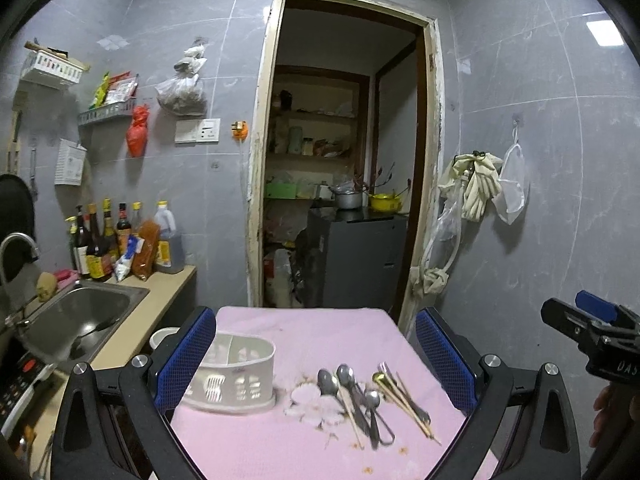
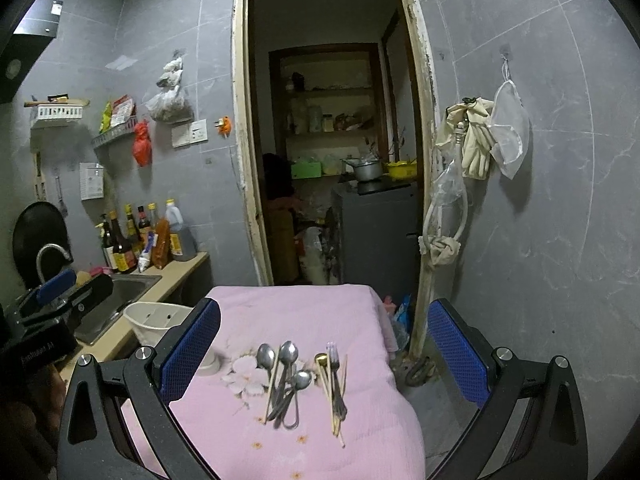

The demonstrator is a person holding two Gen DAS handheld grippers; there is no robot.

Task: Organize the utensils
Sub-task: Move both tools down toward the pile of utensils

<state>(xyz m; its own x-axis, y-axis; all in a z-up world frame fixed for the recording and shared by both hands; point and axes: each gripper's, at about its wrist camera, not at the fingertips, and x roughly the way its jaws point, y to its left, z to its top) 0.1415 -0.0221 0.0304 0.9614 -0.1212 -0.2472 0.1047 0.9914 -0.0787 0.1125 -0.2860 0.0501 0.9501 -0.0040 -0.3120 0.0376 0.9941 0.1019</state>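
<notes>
A pile of utensils lies on the pink cloth [image 1: 304, 332]: steel spoons [image 1: 340, 384], a fork and gold spoon [image 1: 384, 376] and wooden chopsticks [image 1: 416, 412]. The same pile shows in the right wrist view: spoons [image 2: 286, 364], fork [image 2: 334, 360], chopsticks [image 2: 332, 400]. A white divided utensil caddy [image 1: 236, 372] stands left of the pile; only its edge [image 2: 210, 360] shows in the right wrist view. My left gripper [image 1: 316, 364] is open and empty above the table. My right gripper [image 2: 324, 352] is open and empty, above the pile.
A steel sink [image 1: 80, 316] and counter with sauce bottles [image 1: 104, 240] lie to the left. A white bucket [image 2: 156, 320] stands between counter and table. An open doorway [image 1: 344, 160] is behind the table. The other gripper shows at each view's edge [image 1: 592, 332] [image 2: 52, 304].
</notes>
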